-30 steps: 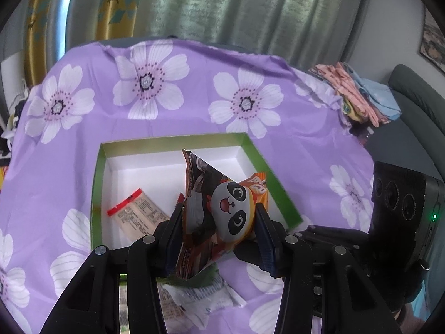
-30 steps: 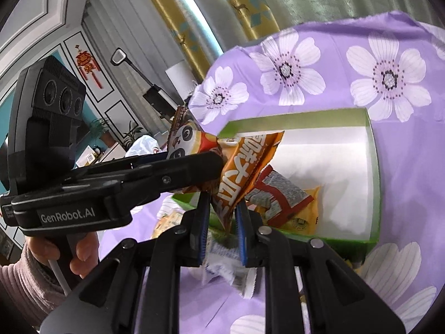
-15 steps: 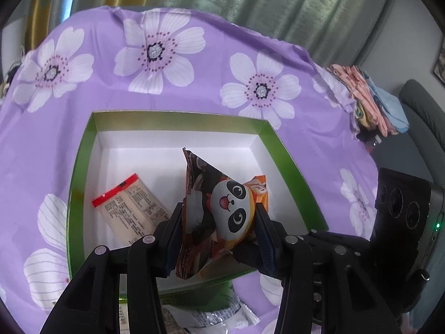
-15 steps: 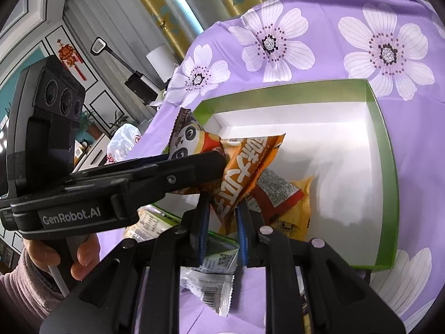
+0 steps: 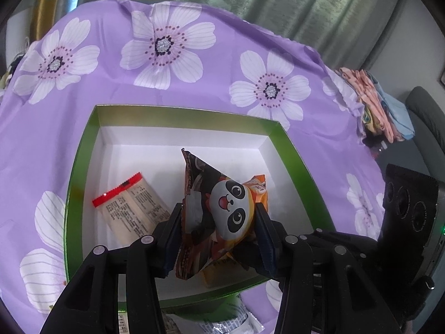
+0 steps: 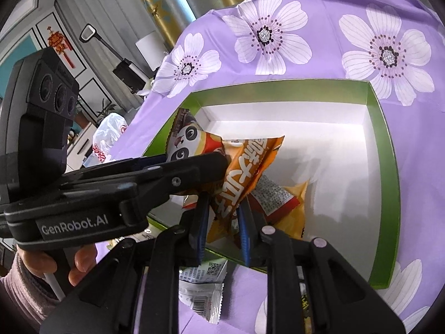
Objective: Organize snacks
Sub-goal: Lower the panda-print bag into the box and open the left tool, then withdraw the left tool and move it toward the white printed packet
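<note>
Right now my left gripper (image 5: 217,239) pinches the light, crinkly panda snack bag (image 5: 219,217) across its puffed middle over the green box (image 5: 178,115), while my right gripper's (image 6: 224,232) jaws are opening around the slippery orange packet (image 6: 244,178).

"GenRobot.AI" stands in pale letters on the side of the left gripper (image 6: 194,164). The orange snack packet (image 6: 244,178) carries large white Chinese characters. A grey wrapper (image 6: 203,292) shows a QR code and barcode; its fine print is unreadable.
</note>
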A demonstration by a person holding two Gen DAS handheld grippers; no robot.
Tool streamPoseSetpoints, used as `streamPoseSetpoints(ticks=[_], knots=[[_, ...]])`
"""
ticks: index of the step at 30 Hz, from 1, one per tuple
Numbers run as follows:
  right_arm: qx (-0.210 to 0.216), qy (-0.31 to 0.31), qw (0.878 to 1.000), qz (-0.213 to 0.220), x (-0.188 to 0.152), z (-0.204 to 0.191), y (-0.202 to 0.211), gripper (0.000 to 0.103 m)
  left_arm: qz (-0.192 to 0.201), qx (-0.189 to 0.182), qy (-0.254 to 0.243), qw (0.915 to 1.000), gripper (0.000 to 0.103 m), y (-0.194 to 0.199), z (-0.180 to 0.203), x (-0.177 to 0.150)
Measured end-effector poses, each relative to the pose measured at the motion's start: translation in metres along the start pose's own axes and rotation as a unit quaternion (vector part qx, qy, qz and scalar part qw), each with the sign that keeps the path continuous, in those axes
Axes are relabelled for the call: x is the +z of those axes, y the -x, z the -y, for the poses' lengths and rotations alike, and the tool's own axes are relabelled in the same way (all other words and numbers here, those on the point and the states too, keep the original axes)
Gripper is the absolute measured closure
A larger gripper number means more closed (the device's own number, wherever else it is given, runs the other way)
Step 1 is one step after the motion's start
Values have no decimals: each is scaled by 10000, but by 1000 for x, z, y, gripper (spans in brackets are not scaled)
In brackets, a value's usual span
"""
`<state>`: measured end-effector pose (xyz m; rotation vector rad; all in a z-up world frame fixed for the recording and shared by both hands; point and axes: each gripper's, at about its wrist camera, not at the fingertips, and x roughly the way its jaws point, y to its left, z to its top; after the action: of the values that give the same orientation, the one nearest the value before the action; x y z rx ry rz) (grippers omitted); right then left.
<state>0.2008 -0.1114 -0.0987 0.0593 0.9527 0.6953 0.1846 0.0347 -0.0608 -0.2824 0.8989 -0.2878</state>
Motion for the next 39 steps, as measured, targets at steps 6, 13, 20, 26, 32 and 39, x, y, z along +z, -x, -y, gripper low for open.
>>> streamPoseSetpoints(ticks=[6, 13, 20, 26, 32, 39], knots=[[-92, 5, 9999, -102, 2, 0, -2, 79, -14, 112, -31, 9999, 55, -1, 2, 0], [-173, 14, 9996, -200, 6, -2, -4, 77, -65, 212, -48, 9997, 55, -4, 4, 2], [-244, 9, 9995, -207, 7, -1, -2, 75, -53, 483, -148, 9987, 52, -5, 7, 2], [-345, 4, 9992, -179, 8, -1, 1, 70, -52, 646, -170, 9978, 47, -4, 6, 2], [-457, 42, 9989, -134, 8, -2, 6, 61, -70, 821, -214, 9964, 46, -2, 8, 2], [-607, 143, 9980, 31, 7, -4, 19, 53, 72, 956, -344, 9948, 19, 9, 15, 1]])
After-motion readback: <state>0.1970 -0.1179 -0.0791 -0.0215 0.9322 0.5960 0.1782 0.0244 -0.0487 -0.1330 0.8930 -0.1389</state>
